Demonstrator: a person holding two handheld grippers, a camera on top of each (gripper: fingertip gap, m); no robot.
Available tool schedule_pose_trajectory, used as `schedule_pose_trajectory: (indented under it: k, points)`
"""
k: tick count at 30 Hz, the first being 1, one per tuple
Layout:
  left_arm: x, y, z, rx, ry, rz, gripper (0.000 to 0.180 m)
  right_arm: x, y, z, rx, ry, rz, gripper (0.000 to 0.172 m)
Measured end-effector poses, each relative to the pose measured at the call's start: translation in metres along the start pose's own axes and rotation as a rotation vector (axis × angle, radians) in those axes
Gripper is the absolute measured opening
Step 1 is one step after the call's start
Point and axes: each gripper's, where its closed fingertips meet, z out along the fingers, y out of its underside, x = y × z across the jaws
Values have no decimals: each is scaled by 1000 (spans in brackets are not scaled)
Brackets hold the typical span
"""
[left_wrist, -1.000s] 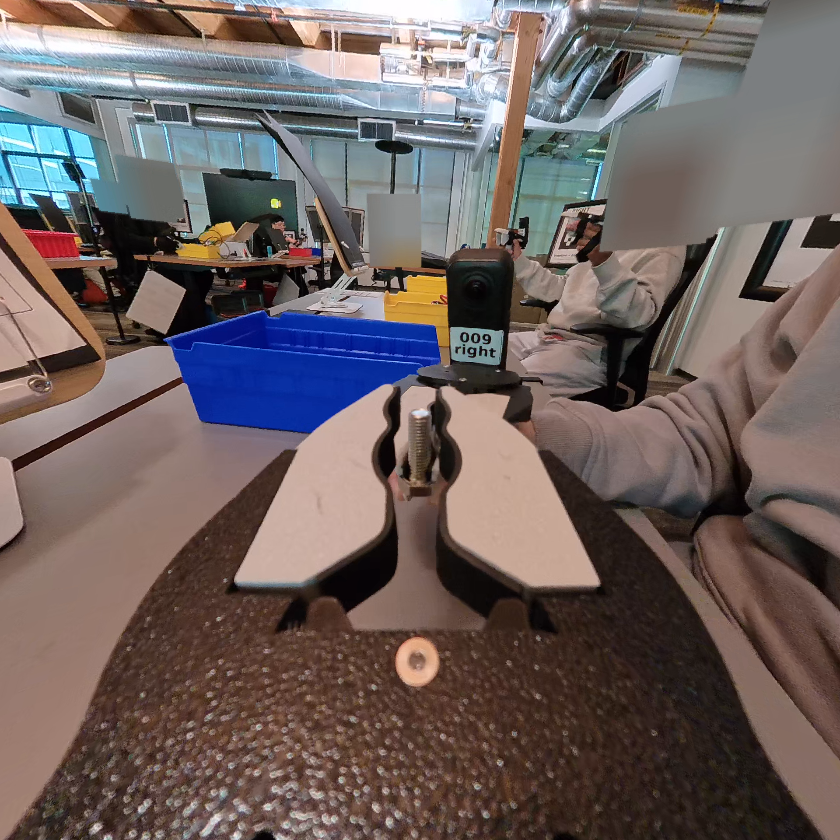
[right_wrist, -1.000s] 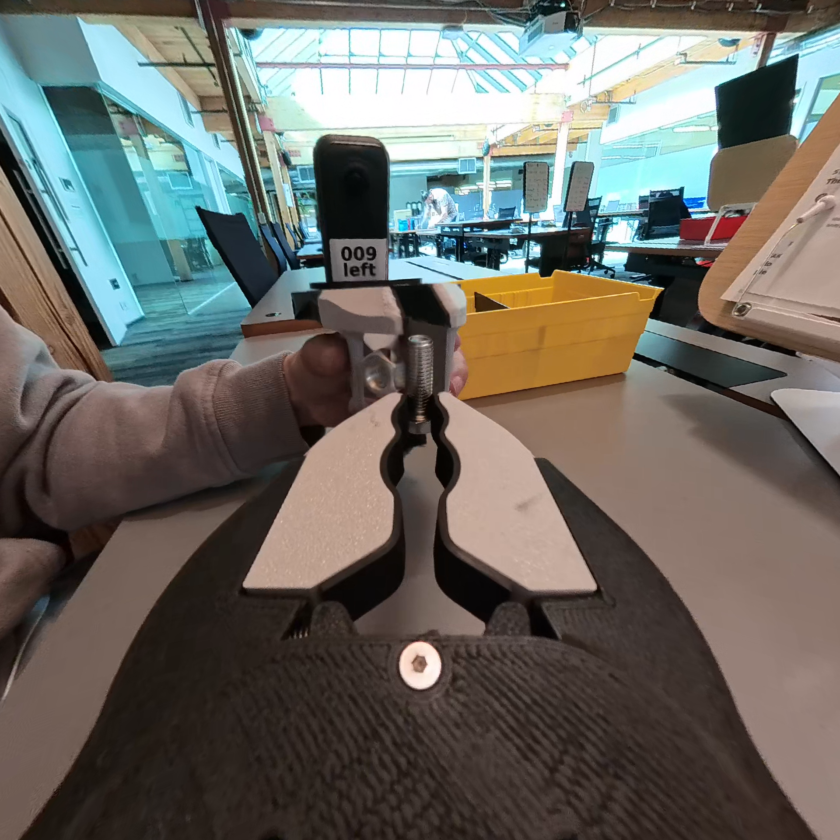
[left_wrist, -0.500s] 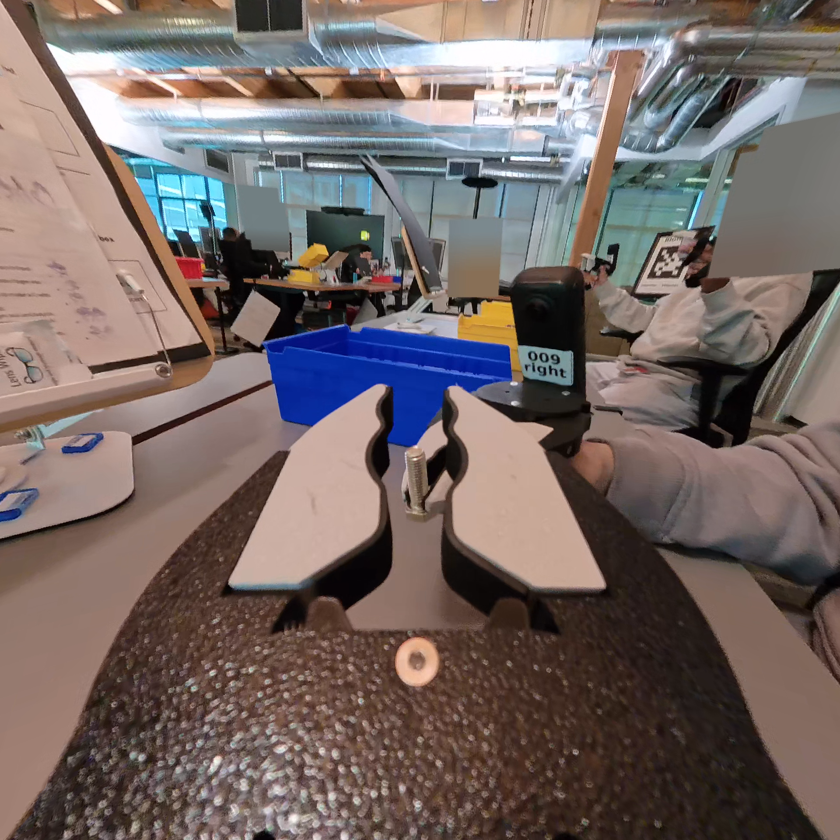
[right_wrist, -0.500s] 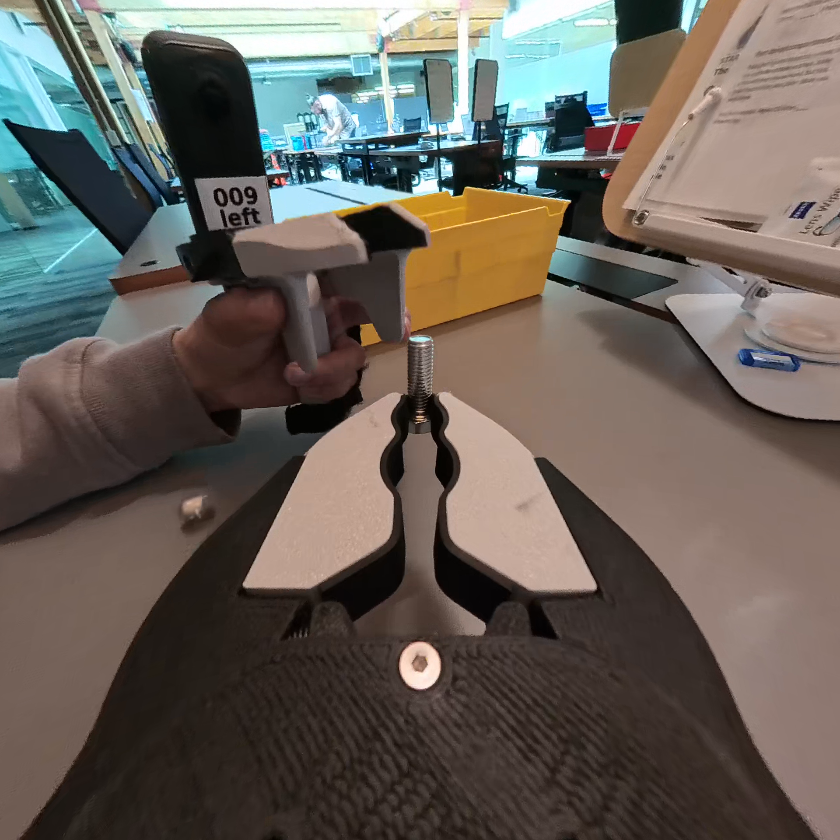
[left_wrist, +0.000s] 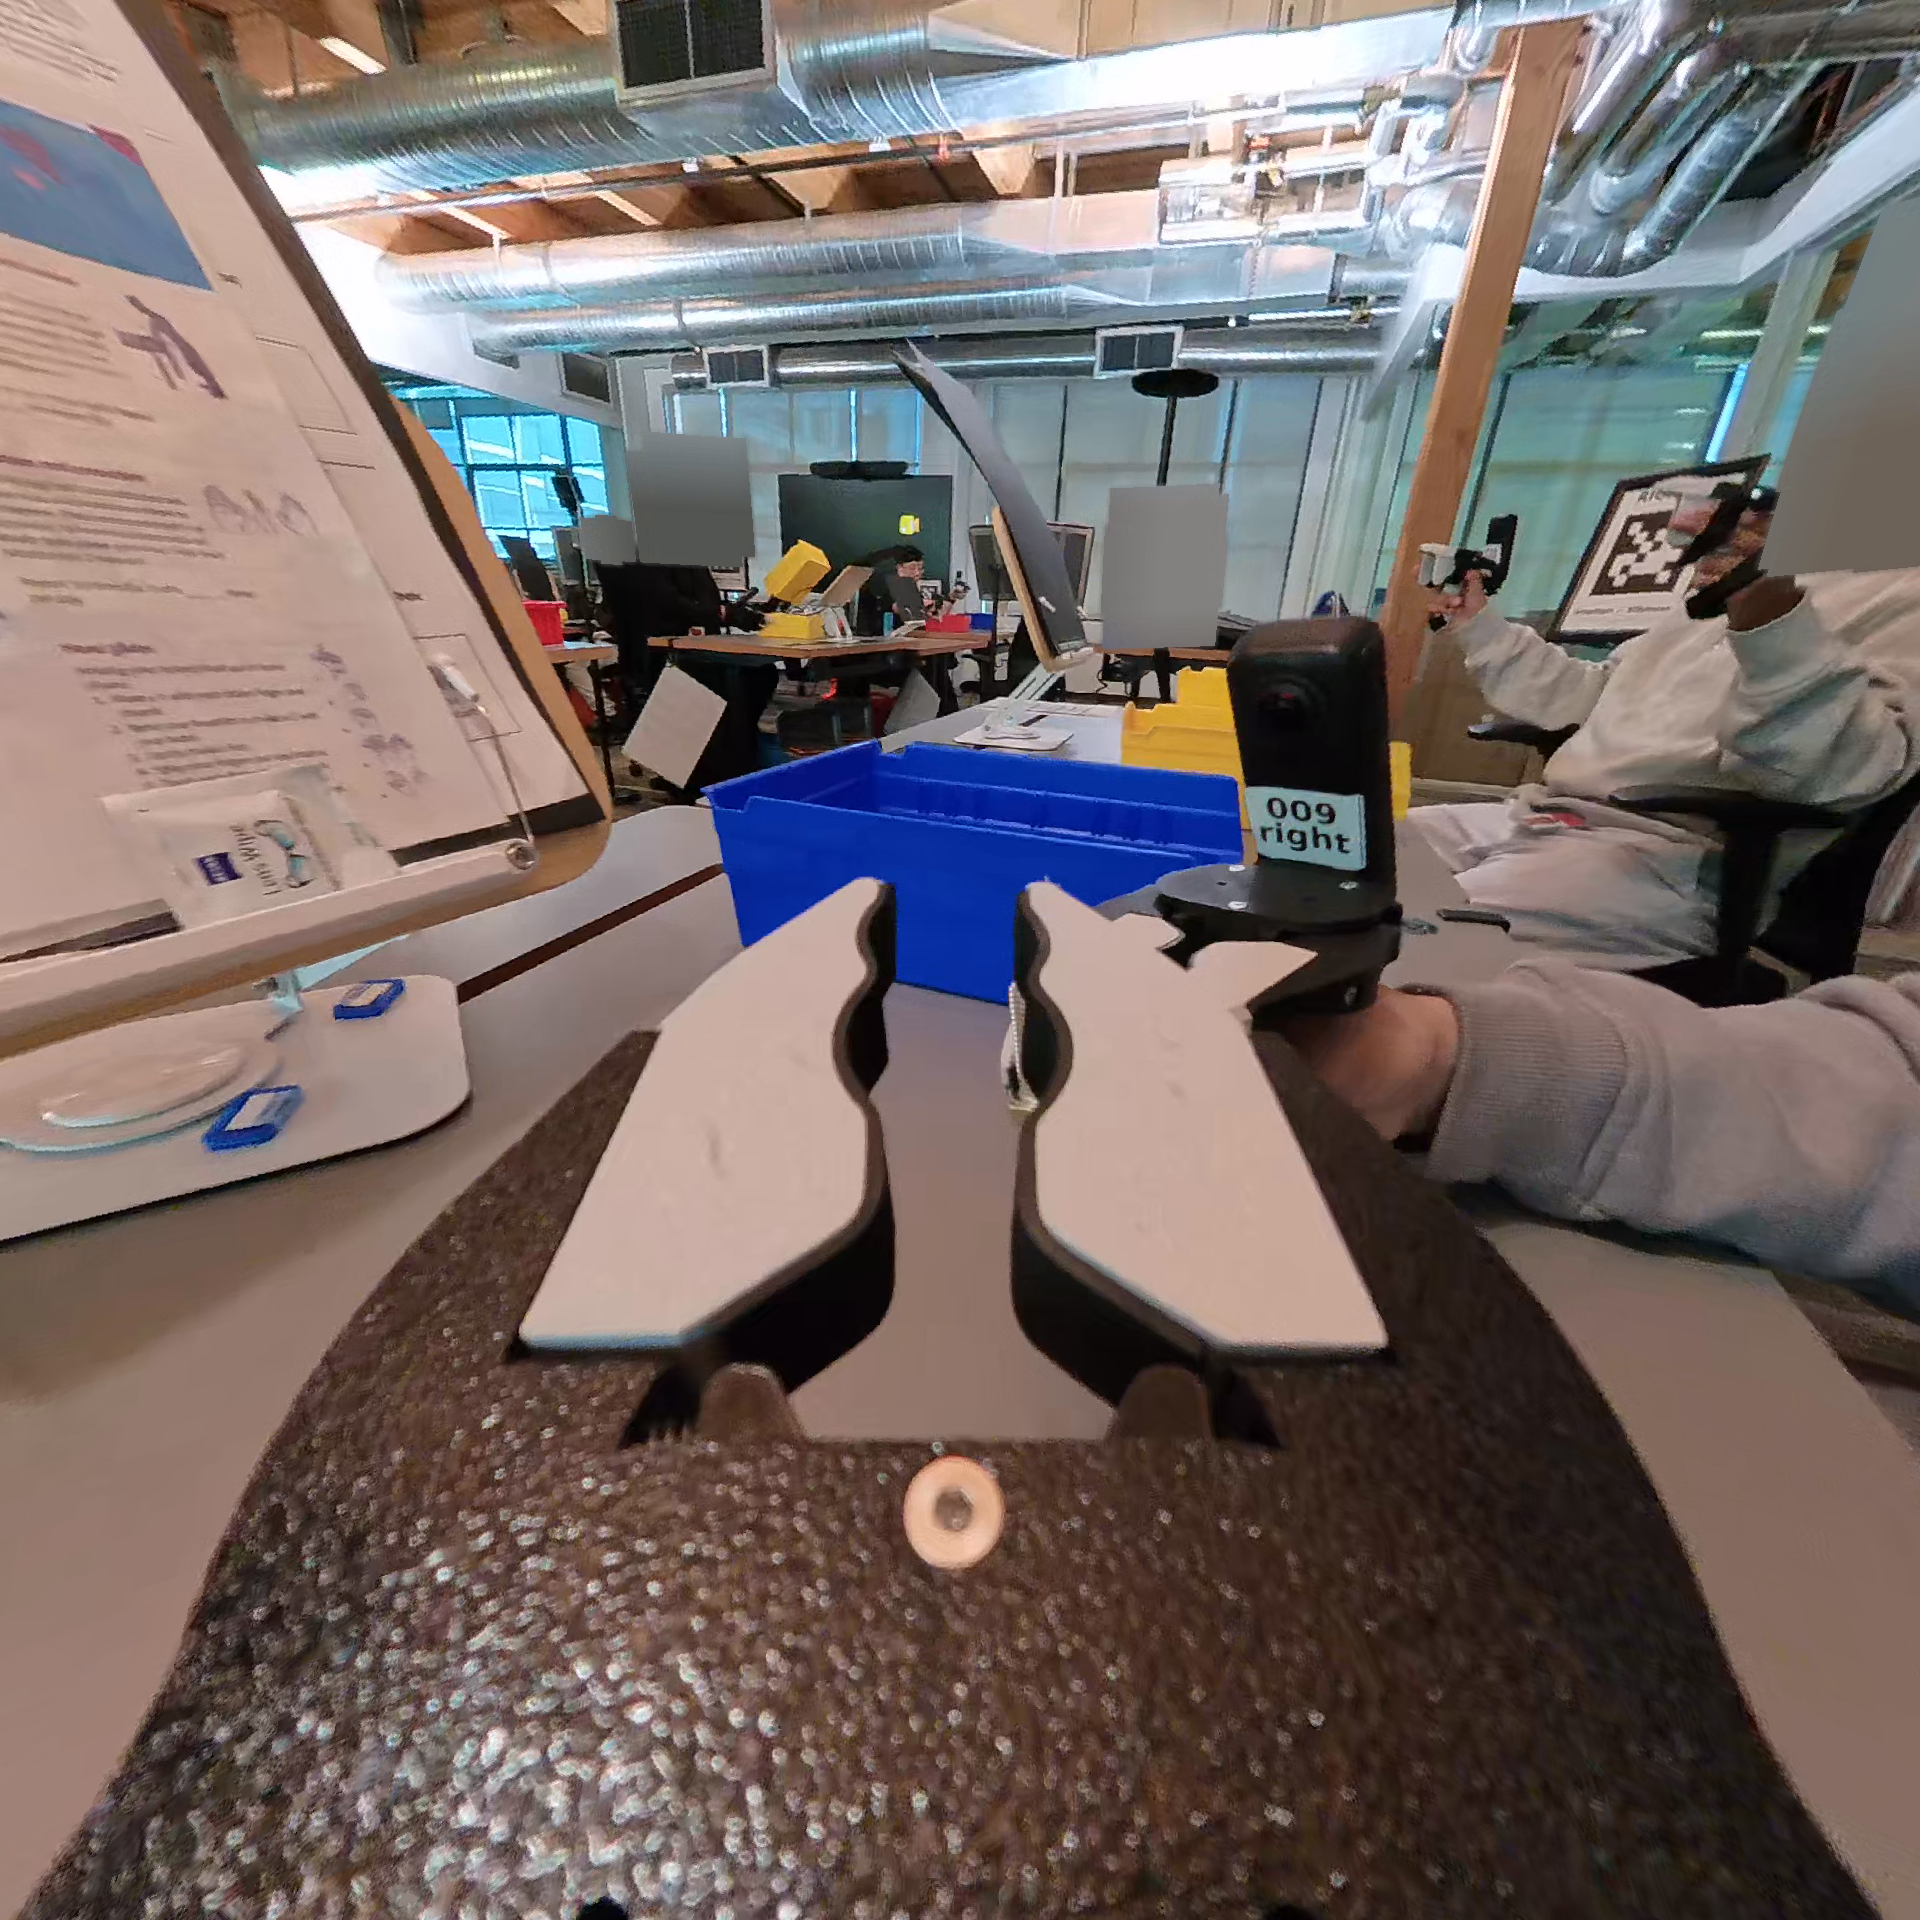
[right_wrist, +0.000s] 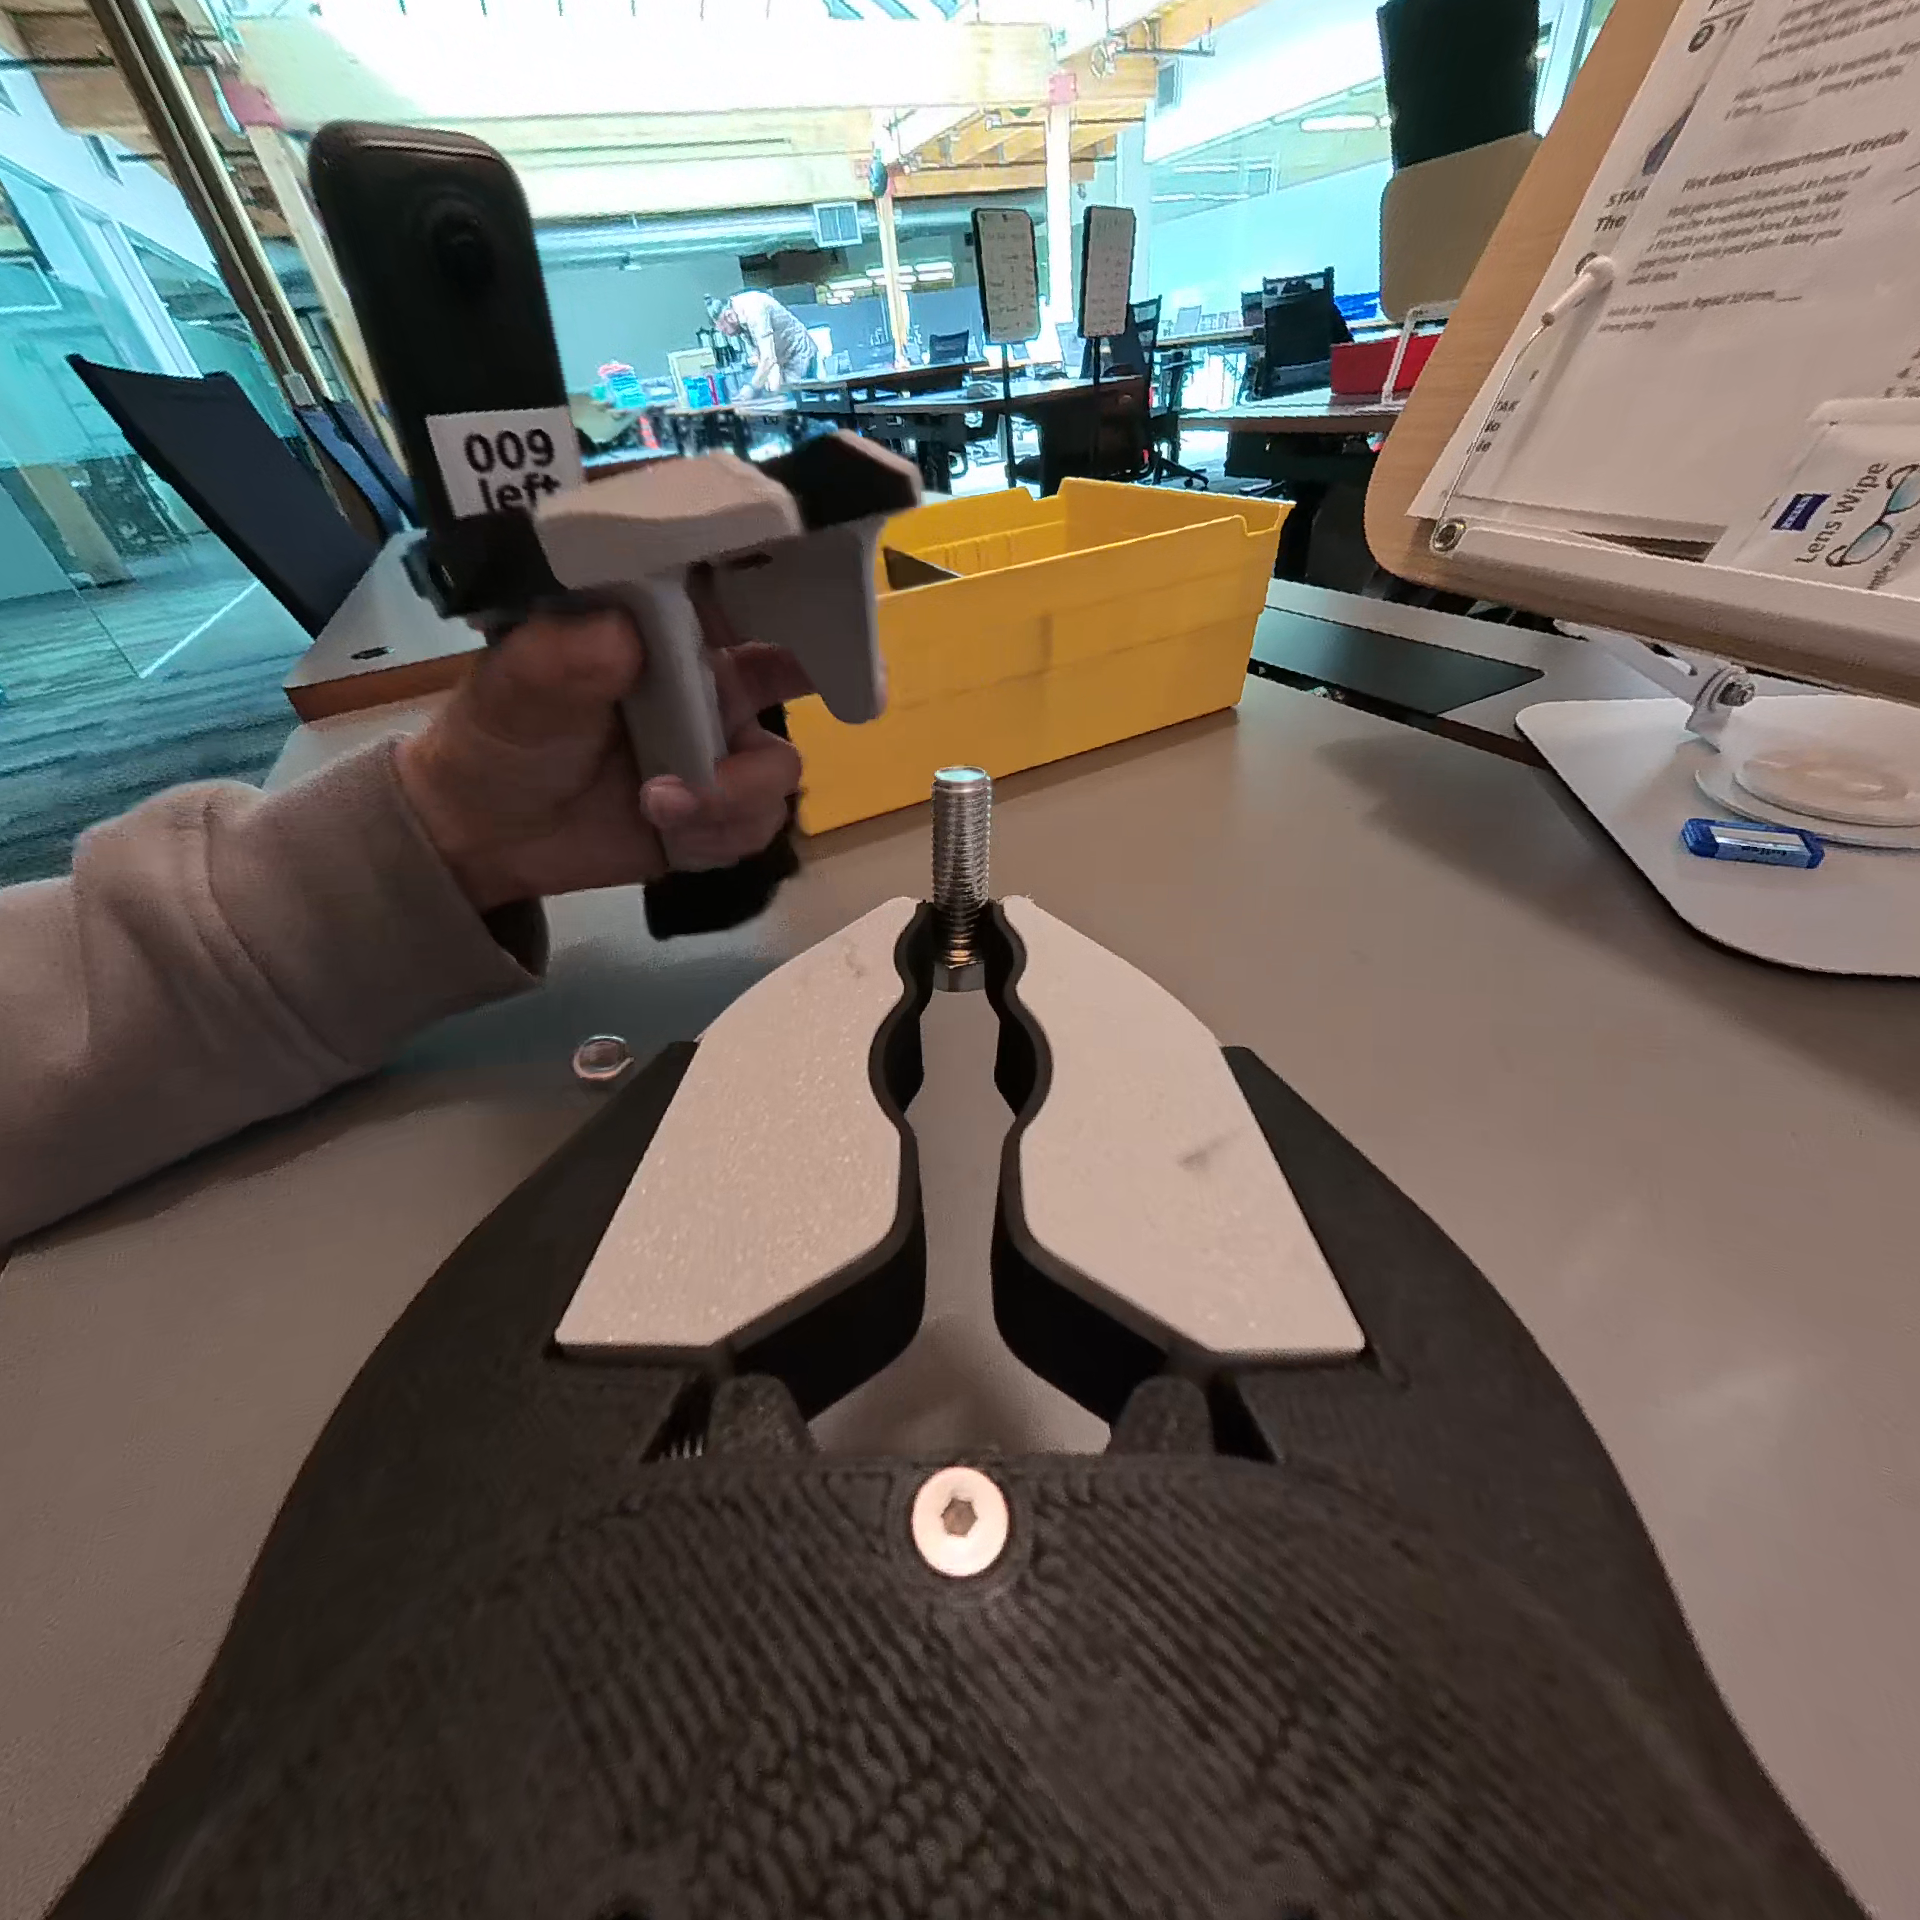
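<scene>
The bolt (right_wrist: 961, 862) stands upright between the tips of our right gripper (right_wrist: 961, 935), threaded shank pointing up and its long axis vertical. Our right gripper's fingers (right_wrist: 1122, 1101) are closed on the bolt just above its hex head, which sits low in the notch between them.

Our left gripper (left_wrist: 951, 987) has its fingers (left_wrist: 748, 1101) standing apart with nothing between them. In its own view the bolt (left_wrist: 1016, 1049) shows only as a thin sliver at the inner edge of its right-hand finger, slightly to the right of its centre line. From the right wrist view, the left gripper (right_wrist: 769, 613) hangs above and to the left of the bolt, clear of it. The right gripper is therefore the nearer one: it is already on the bolt.

A small washer-like ring (right_wrist: 603, 1058) lies on the grey table (right_wrist: 1455, 1039), to the left of our right gripper and near the sleeve. Beyond the bolt stands a yellow bin (right_wrist: 1049, 634); ahead of our left gripper stands a blue bin (left_wrist: 966, 842). A document stand (right_wrist: 1662, 416) rises on the right of the right wrist view. Around us is an open office with desks and exposed ceiling ducts.
</scene>
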Motion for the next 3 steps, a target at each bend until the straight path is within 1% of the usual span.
schedule_pose_trajectory:
  k: [1, 3]
  points:
    - [0, -1, -7, -23, -21, -23, 21, 0, 0, 0, 4, 0, 0, 9]
    - [3, 12, -24, -157, -58, -92, 21, 3, -1, -2, 9, 15, -13, 9]
